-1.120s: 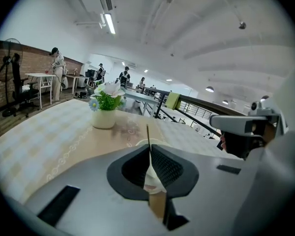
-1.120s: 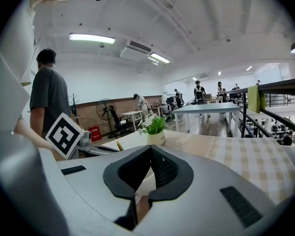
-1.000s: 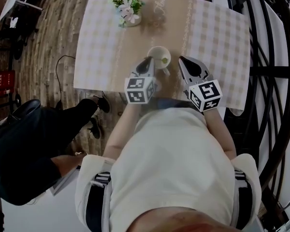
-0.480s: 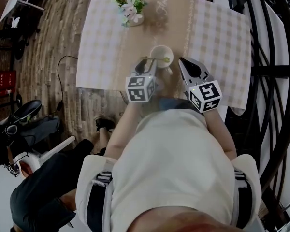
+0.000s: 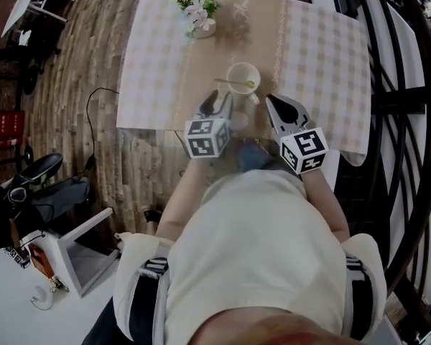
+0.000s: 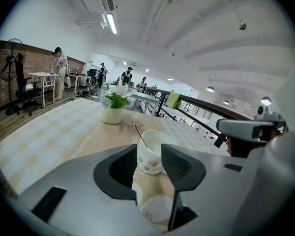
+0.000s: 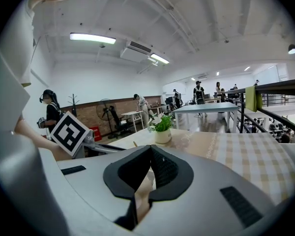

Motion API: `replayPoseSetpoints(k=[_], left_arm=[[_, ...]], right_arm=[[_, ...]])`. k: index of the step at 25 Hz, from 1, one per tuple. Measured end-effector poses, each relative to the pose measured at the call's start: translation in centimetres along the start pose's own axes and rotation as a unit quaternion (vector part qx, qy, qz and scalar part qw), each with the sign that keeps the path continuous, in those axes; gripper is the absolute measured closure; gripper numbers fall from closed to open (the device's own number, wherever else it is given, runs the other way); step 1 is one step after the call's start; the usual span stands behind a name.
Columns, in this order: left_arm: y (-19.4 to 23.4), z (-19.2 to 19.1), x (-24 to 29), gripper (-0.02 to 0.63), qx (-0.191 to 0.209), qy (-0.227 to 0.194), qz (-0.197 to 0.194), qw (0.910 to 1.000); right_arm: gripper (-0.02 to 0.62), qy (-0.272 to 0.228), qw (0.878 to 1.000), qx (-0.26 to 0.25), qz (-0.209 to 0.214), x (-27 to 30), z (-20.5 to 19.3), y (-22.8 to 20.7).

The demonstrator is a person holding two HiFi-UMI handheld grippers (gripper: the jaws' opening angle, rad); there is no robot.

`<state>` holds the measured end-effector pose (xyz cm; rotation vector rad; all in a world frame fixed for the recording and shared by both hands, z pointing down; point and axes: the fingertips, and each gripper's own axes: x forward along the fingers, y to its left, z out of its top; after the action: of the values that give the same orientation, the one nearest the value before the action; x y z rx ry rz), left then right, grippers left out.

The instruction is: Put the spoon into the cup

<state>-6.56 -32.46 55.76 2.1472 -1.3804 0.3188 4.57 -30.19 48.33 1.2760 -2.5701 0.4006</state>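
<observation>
in the left gripper view the spoon (image 6: 137, 132) shows only its thin handle; its bowl is sunk inside the cup (image 6: 148, 151). the left claw (image 6: 150, 157), jaws opening with nothing pressed between them, covers the cup's flanks and foot. in the right gripper view the right claw (image 7: 149, 151) blocks the cup. in the head view the person's torso (image 5: 258, 250) covers part of the tabletop (image 5: 165, 63) near edge.

The cup (image 5: 243, 77) stands on the table (image 5: 165, 63), toward its near edge and about midway across. The spoon (image 5: 233, 83) rests in the cup, its handle leaning out over the rim to the left. A small round dish (image 6: 155, 208) lies just before the cup. The flower pot (image 5: 199, 13) stands near the far edge, behind and left, well apart.
</observation>
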Motion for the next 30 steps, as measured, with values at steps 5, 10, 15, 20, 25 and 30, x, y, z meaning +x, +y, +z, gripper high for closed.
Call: replayPoseSetpoints(k=[5,10,15,20,25,30], left_arm=[[-0.3,2.7,0.9,0.471,-0.011,-0.011,0.002,0.9999],[0.2,4.2,0.1,0.495,-0.015,-0.028,-0.007,0.9995],[-0.8,3.7,-3.2,0.528,-0.012,-0.037,-0.001,0.9993],[-1.0,2.3,-6.5,0.556,-0.011,-0.047,0.006,0.9988],[-1.2,0.7,-10.0,0.574,-0.006,-0.062,0.006,0.998],[-1.5,1.5,-12.2,0.586,-0.008,-0.078,0.006,0.9969]], right_arm=[[0.594,0.001,1.0,0.001,0.003,1.0,1.6,-1.5],[0.594,-0.003,1.0,0.0,0.003,1.9,2.1,-0.9],[0.594,-0.01,1.0,-0.002,0.001,-0.7,2.1,1.2],[0.594,-0.018,1.0,-0.001,-0.002,-2.9,1.2,3.4],[0.594,-0.027,1.0,-0.007,-0.005,-4.8,-0.1,5.8],[0.594,-0.034,0.999,-0.015,-0.002,-5.6,0.8,6.6]])
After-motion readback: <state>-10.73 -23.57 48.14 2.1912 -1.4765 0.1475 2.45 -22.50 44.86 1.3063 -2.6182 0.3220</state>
